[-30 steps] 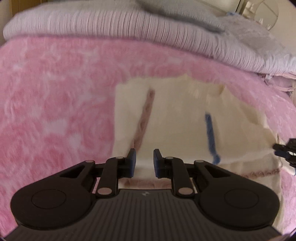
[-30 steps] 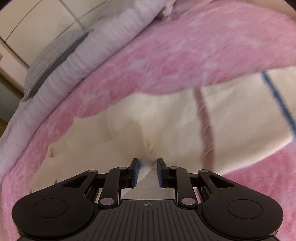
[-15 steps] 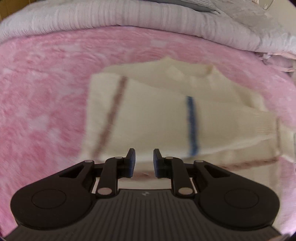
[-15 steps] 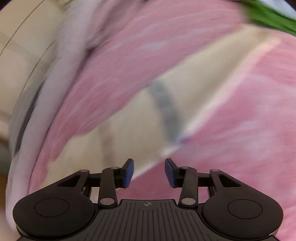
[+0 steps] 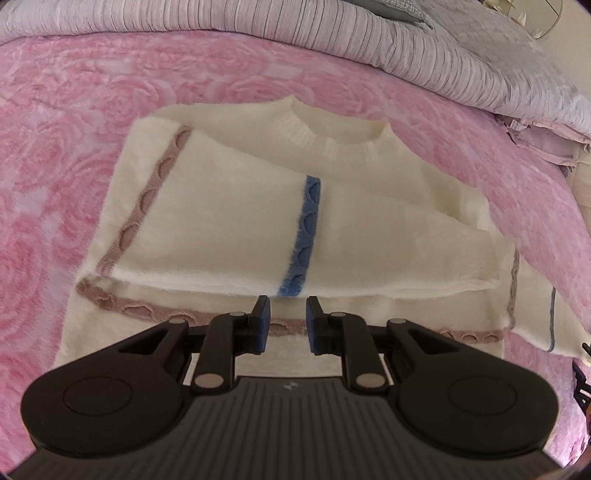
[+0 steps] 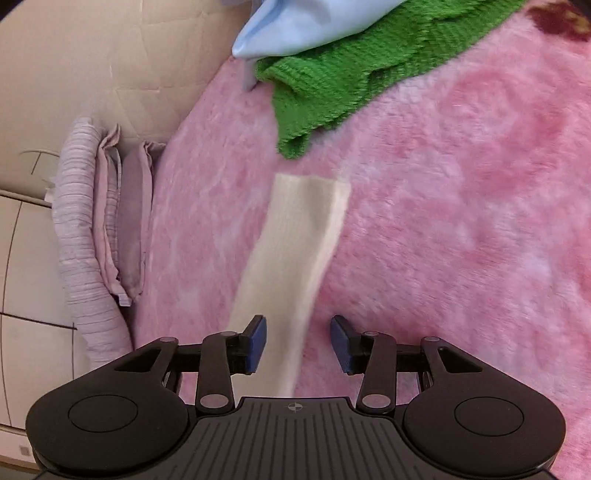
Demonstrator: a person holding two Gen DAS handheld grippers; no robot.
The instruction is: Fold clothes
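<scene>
Cream sweater [image 5: 229, 206]: lower hem hidden behind the left hand-held gripper [image 5: 288, 325] body; right sleeve runs out of the left wrist view's right edge. Dark object at that edge [image 5: 583, 376], cut off, unidentifiable.

Right wrist view: cream sleeve [image 6: 295, 251] smeared by motion blur, knit not readable; near end passes under the right hand-held gripper [image 6: 298, 341]. Green knit [image 6: 343, 66] and pale blue cloth [image 6: 295, 26] cut by the top edge, shapes unclear. Dark red patch [image 6: 557, 18] at top right, too blurred to identify.
</scene>
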